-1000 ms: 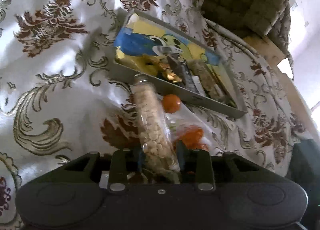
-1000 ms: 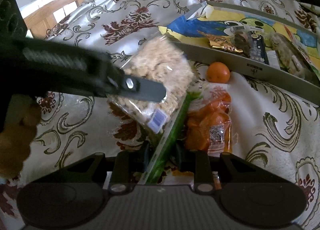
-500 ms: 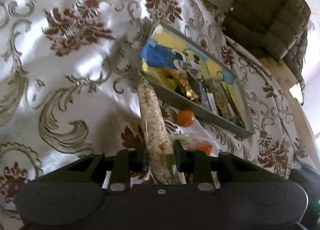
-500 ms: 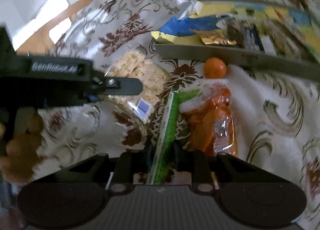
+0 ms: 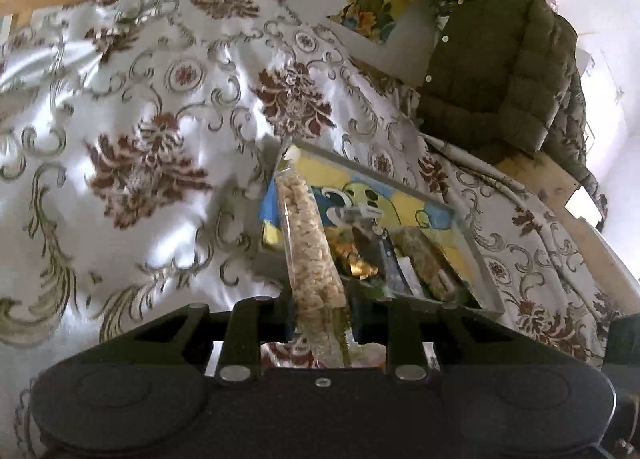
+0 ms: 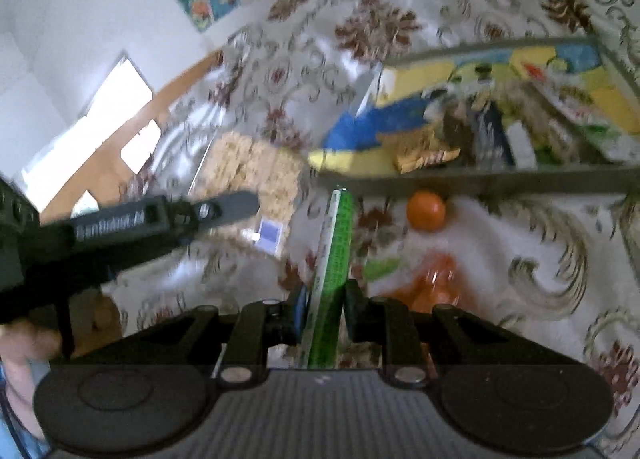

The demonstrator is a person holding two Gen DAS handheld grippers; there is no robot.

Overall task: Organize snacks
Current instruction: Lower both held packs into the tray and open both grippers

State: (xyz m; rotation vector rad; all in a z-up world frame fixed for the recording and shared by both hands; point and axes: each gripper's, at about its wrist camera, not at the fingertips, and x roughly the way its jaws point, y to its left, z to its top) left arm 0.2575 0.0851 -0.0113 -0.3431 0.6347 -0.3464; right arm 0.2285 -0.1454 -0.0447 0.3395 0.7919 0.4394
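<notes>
A glossy white satin cloth with brown and gold floral print (image 5: 120,195) is catching the light across the worktop, its sheen breaking into soft creases. A clear, shiny plastic bag of pale puffed cereal (image 5: 308,239) is glinting between matt black plastic jaws. A grey, dull-finished tray (image 6: 520,179) is holding crinkled foil and plastic wrappers. A smooth green cardboard-looking packet edge (image 6: 334,263) is showing matt, beside a glossy clear bag of orange fruit (image 6: 432,287). A quilted olive jacket (image 5: 500,71) is hanging matt behind.

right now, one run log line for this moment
left gripper: shut on puffed snack bag | right gripper: shut on green packet | tray: ahead
</notes>
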